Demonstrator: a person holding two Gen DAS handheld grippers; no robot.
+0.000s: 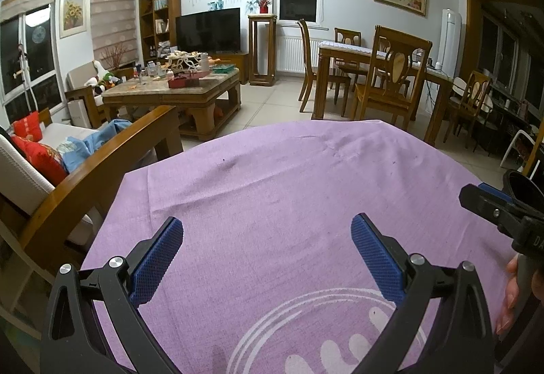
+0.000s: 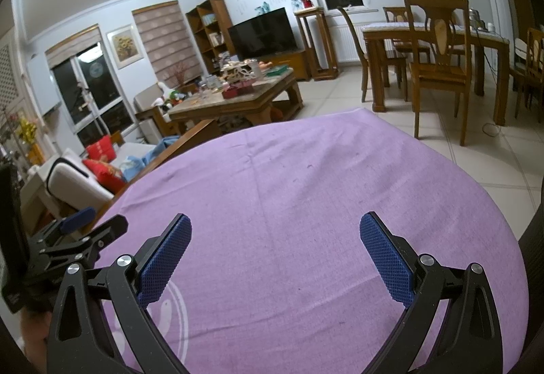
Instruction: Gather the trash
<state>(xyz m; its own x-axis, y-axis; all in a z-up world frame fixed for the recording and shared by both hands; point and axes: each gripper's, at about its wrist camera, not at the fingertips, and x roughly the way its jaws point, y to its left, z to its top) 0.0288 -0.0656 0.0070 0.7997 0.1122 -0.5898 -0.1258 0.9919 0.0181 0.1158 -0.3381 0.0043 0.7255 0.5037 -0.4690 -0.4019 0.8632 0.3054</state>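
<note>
Both grippers hover over a purple cloth, jaws spread wide, holding nothing.

The left gripper [image 1: 267,234] hangs above the purple tablecloth [image 1: 289,176], its blue pads [image 1: 159,258] far apart with only bare fabric between them. The right gripper [image 2: 275,234] sits just beside it, equally wide, over the same cloth [image 2: 289,170]. A white swirl print [image 1: 306,333] shows on the fabric under the left gripper. From where I stand, I can spot no trash on the cloth; the only clutter sits well away on the wooden coffee table [image 1: 176,91], too small to tell apart. Behind it stands a dark television [image 1: 208,30]. To the right is a dining table [image 1: 374,54] with wooden chairs [image 1: 391,74], and to the left a sofa with red cushions [image 1: 37,153].
</note>
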